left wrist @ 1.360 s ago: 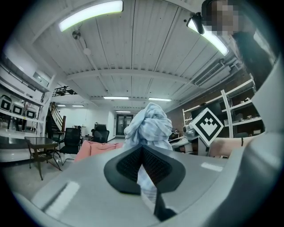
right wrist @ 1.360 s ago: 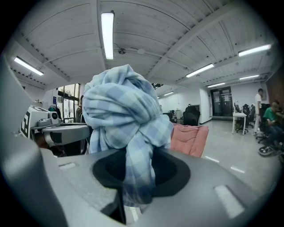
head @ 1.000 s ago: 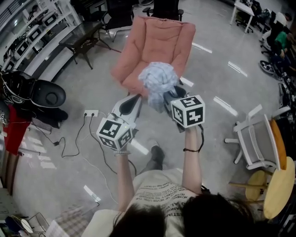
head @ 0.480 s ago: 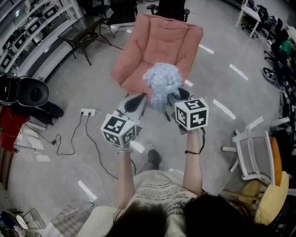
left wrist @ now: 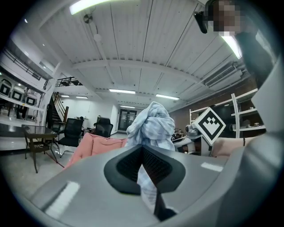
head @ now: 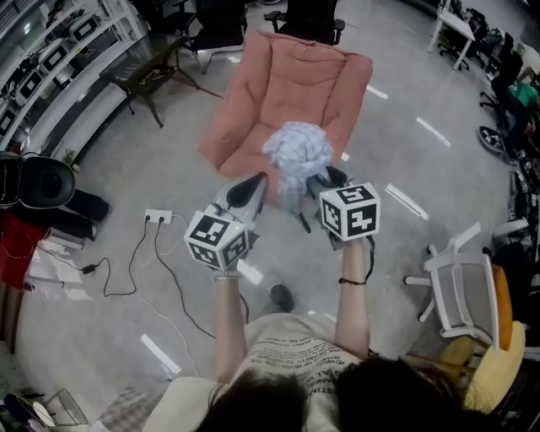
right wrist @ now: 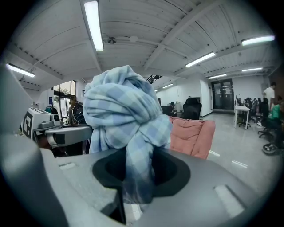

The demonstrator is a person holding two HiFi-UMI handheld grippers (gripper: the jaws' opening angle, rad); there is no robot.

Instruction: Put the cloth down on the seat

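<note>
A bunched light-blue plaid cloth [head: 297, 156] hangs in the air between my two grippers, in front of the pink armchair [head: 295, 89]. My left gripper [head: 253, 187] is shut on a thin strip of the cloth [left wrist: 151, 126]. That strip runs down between the left gripper's [left wrist: 144, 168] pads. My right gripper [head: 325, 179] is shut on a thicker fold. In the right gripper view the knotted cloth [right wrist: 124, 115] bulges above the right gripper's [right wrist: 137, 175] jaws. The armchair's seat lies beyond and below the cloth, partly hidden by it. The armchair [left wrist: 95, 146] [right wrist: 191, 135] shows in both gripper views.
On the floor at left lie a power strip with cables [head: 158, 217] and a black round bin [head: 42, 181]. A white chair [head: 460, 283] stands at right, a dark table [head: 139, 72] at upper left, and a black office chair [head: 305, 17] behind the armchair.
Both grippers keep their hold on the cloth and have shifted slightly right. The person has moved a little: the bin and cables on the floor have slid left and down in the head view.
</note>
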